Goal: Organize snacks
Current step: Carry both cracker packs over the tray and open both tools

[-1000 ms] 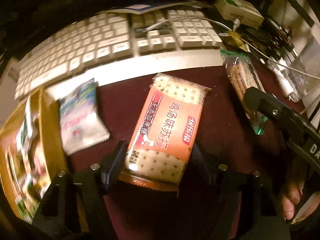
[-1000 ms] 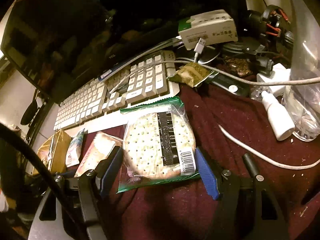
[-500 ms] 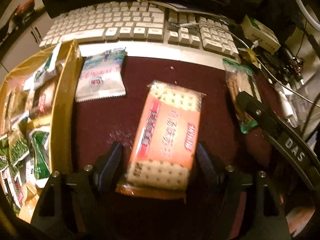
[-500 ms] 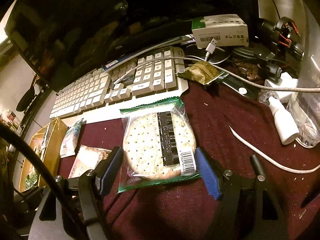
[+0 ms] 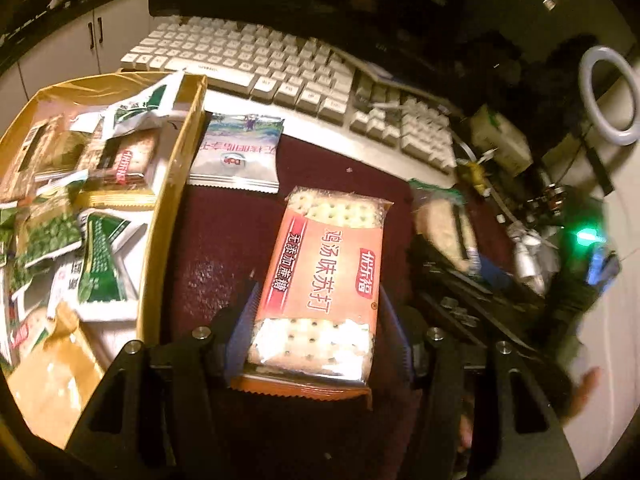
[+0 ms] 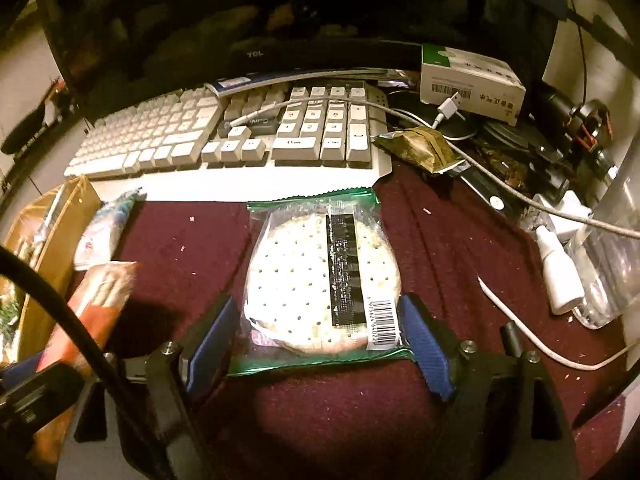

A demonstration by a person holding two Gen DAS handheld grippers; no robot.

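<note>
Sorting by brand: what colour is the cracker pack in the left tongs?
Orange-red, clear ends; cracker pack shows best in left wrist view.

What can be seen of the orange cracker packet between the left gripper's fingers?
The orange cracker packet is a flat rectangular film wrapper with clear ends showing pale square dotted crackers, white Chinese print and a crimped lower edge. It lies lengthwise between the left gripper fingers, whose jaws have just been closing and now press on both its long sides. In the right wrist view it appears tilted, apparently off the maroon cloth, beside the gold snack box.
</note>
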